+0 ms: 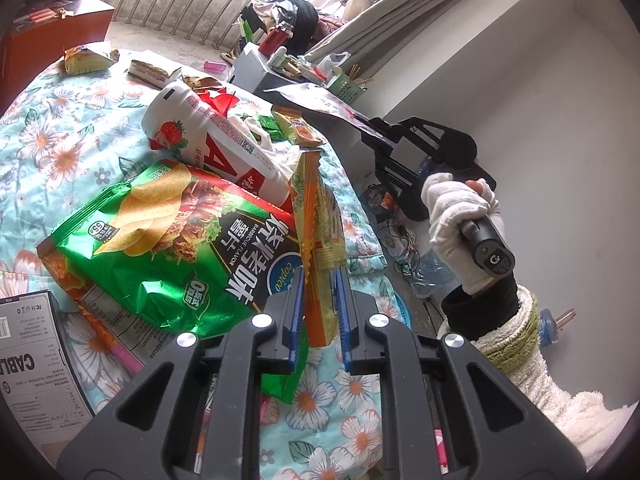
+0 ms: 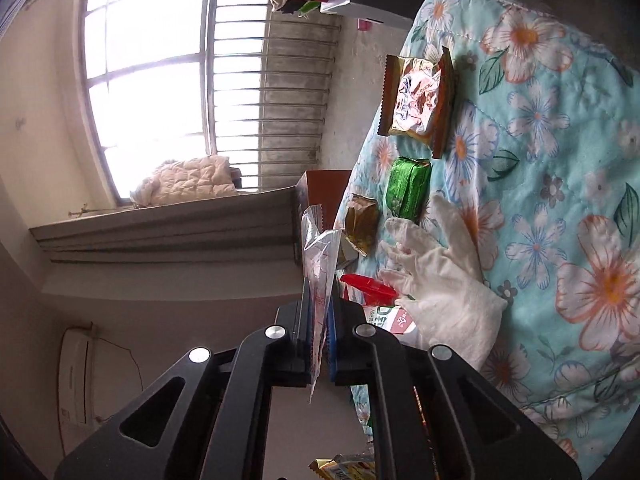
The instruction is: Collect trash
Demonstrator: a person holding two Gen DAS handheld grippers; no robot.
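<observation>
My left gripper (image 1: 319, 276) is shut on a yellow-orange snack wrapper (image 1: 318, 216) and holds it above the floral quilt (image 1: 72, 136). Under it lie a green barbecue chip bag (image 1: 160, 240) and a white strawberry drink bottle (image 1: 212, 140). My right gripper (image 2: 319, 312) is shut on a clear plastic wrapper (image 2: 318, 256), held off the quilt's edge; it also shows in the left wrist view (image 1: 380, 132). In the right wrist view a gold foil wrapper (image 2: 418, 106), a green packet (image 2: 408, 192), an olive wrapper (image 2: 362, 226) and a white glove (image 2: 436, 276) lie on the quilt (image 2: 560, 160).
More wrappers (image 1: 90, 58) lie at the quilt's far end. A white cable box (image 1: 32, 356) sits at the left. A cluttered side table (image 1: 280, 64) with lighters and a green basket stands behind. A red-brown box (image 1: 52, 36) is at the far left. Cables lie on the floor (image 1: 400, 240).
</observation>
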